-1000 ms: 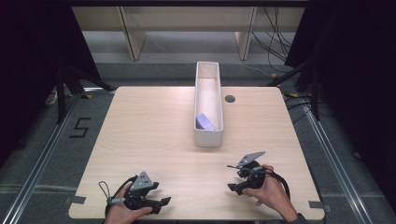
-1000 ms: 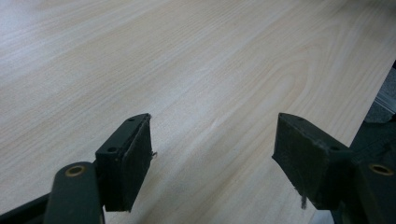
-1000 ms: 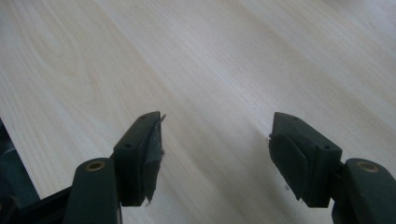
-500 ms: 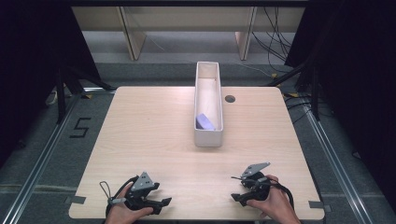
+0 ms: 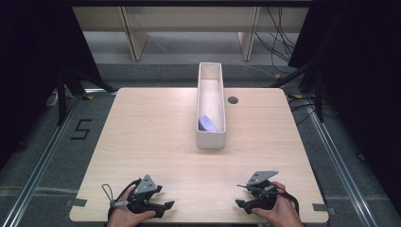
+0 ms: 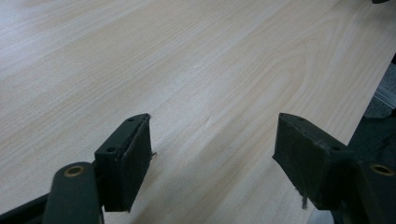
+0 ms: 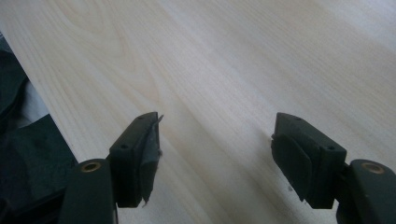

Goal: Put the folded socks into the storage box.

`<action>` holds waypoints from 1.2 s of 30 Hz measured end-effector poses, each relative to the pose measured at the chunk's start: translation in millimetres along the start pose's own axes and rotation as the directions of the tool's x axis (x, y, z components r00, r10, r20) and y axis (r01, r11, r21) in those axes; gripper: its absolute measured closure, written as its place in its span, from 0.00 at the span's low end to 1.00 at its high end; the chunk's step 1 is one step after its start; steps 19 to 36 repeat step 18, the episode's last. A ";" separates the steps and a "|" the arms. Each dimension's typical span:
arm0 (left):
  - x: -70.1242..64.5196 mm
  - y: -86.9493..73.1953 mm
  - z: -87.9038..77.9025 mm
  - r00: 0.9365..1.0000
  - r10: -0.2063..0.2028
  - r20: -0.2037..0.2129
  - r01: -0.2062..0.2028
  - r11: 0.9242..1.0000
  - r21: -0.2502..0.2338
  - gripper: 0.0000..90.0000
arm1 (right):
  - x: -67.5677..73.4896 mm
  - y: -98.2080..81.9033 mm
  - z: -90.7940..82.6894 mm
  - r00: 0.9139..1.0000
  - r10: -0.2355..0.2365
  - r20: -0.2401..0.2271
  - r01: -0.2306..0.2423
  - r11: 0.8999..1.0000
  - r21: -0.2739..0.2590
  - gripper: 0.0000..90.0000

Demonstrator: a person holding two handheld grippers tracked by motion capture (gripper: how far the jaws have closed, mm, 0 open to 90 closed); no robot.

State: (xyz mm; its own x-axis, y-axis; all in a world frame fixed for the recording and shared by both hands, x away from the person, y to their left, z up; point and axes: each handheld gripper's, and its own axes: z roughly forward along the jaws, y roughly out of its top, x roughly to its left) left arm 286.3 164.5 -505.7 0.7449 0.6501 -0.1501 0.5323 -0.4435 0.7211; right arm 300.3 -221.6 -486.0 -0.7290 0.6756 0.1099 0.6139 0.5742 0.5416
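Since the earlier high-view frames, the right black two-jaw gripper has been drawn back toward the bottom edge of the frame and lowered, while the left black two-jaw gripper is found where it was, at the lower left. Both are rested near the near edge of the pale wooden table, each held in a hand. In the left gripper view the jaws are spread wide over bare wood with nothing between them; in the right gripper view the jaws are likewise parted and empty.

The small lilac-blue flat piece is seen lying inside the long, narrow white rectangular tray, toward its near end, at the upper centre of the high view and well apart from both grippers. A small dark round grommet is set in the tabletop just right of the tray.

Trouble is judged most likely at the tray. The walls are tall and close together, so a wide-open gripper could be caught on the rim. The light tray could be pushed or tipped if a wall is struck. The flat piece could also be slid away rather than pinched.
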 end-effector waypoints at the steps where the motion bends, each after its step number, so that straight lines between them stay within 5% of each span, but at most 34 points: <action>1: 0.0 0.1 -0.1 1.000 0.000 0.000 0.000 1.000 0.000 0.30 | -0.5 0.6 -0.1 1.000 -0.016 -0.011 0.016 1.000 -0.014 0.37; 7: -0.1 0.3 -0.8 1.000 -0.002 -0.006 0.002 1.000 -0.002 0.30 | -2.8 -0.2 1.3 0.999 -0.044 0.000 0.043 0.999 -0.020 0.37; 10: 0.2 0.3 -0.5 1.000 -0.002 -0.005 0.002 1.000 -0.003 0.30 | -1.0 -0.2 0.8 1.000 -0.011 0.006 0.011 1.000 -0.025 0.36; 36: 0.6 0.4 -0.3 1.000 -0.003 -0.011 0.003 1.000 -0.008 0.28 | -2.0 0.1 0.2 1.000 -0.017 0.005 0.018 1.000 -0.020 0.36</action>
